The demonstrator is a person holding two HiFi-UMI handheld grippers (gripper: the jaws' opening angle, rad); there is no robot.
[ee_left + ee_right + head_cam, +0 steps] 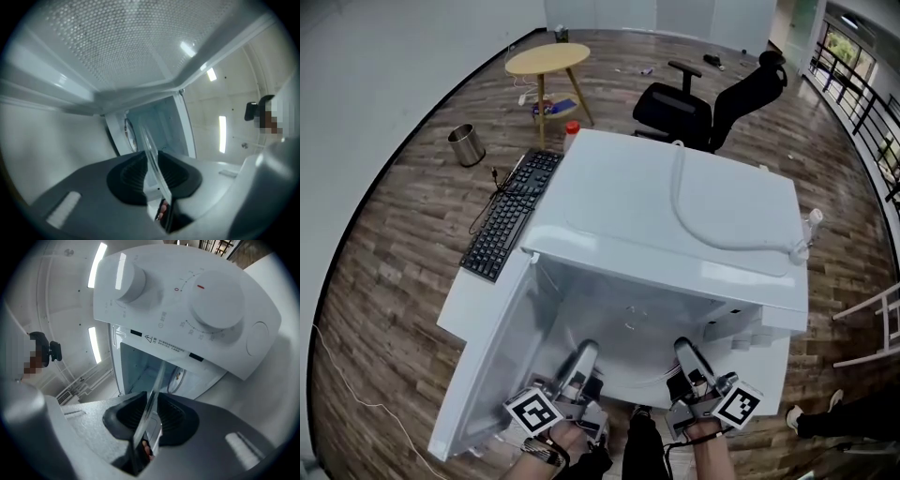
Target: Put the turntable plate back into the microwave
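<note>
At the far left, the microwave (675, 216) door (487, 366) hangs swung out, and in the left gripper view its perforated inner panel runs close over the left gripper (152, 176). That leaves only a narrow strip on the outer side of those fingers. Their ribbed black pads (129, 176) are clamped on the rim of the glass turntable plate (151, 150), which we see edge-on, running ahead from the fingers toward the open cavity (159, 122).

The plate spans across from one gripper to the other, at the mouth of the microwave. The right gripper (152, 416) grips the opposite rim in the same way, pads pressed on the glass. Just above and outside its fingers sits the control panel (187, 301) with two round dials (216, 301). The cavity's edge stands straight ahead of the fingertips.

The microwave rests on a white table (478, 300), with a black keyboard (511, 216) beyond the door on the left. A pale hose (703, 225) loops across the microwave's top. The wood floor (394, 234) carries a metal bin (466, 144), a round wooden table (547, 59) and a black office chair (703, 103) far beyond the fingers.
</note>
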